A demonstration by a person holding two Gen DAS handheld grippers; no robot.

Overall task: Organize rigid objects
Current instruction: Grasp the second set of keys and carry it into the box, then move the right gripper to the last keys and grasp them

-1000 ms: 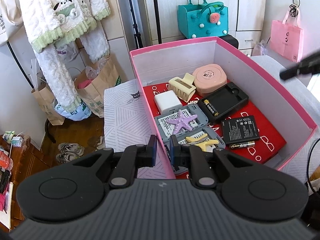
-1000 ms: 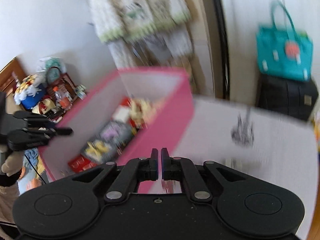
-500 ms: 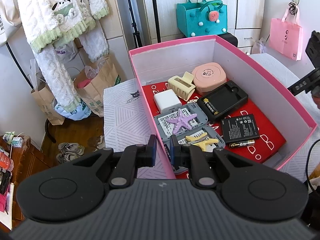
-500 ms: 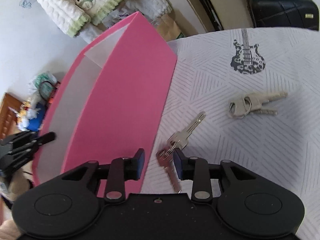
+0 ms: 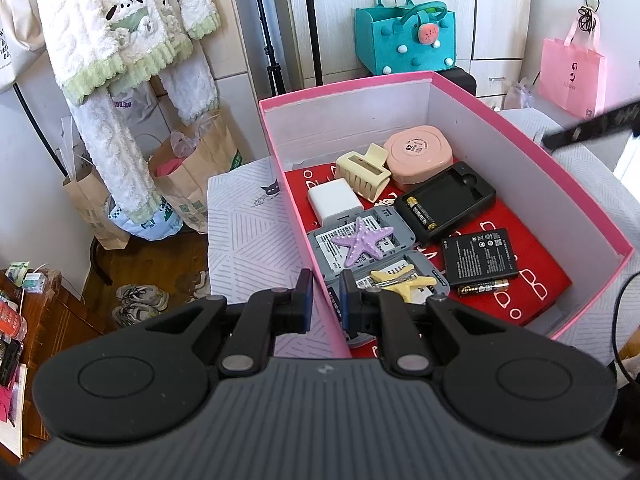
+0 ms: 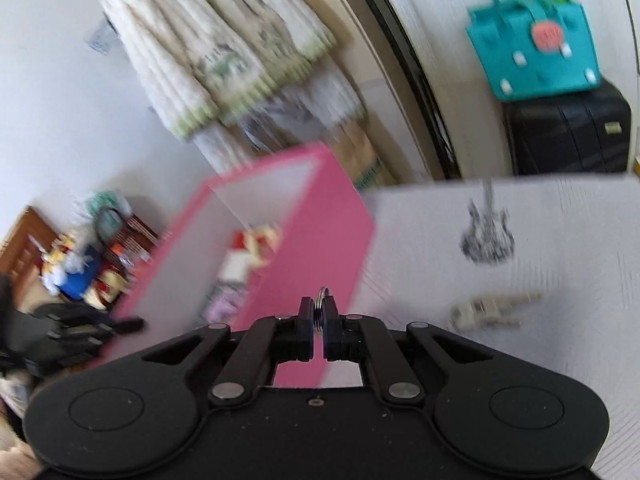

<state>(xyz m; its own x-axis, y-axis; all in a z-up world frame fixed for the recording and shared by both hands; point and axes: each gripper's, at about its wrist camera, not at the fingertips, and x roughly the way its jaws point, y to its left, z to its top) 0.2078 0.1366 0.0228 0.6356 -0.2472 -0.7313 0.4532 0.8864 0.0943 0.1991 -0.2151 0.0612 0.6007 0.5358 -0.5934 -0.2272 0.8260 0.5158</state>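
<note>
A pink box stands on the patterned table and holds a purple starfish, a beige hair claw, a round pink case, a black tray, batteries and a white charger. My left gripper straddles the box's near wall, jaws a little apart and not pressing it. My right gripper is shut on a key ring and is lifted beside the box. A second bunch of keys lies on the table to its right.
A teal bag on a black case stands behind the table. A pink bag hangs at the right. Hanging fleece clothes and paper bags are at the left. The right wrist view is motion-blurred.
My right gripper closed on the key ring that lay by the box and lifted it off the table, tilting up. The left gripper has not moved.
</note>
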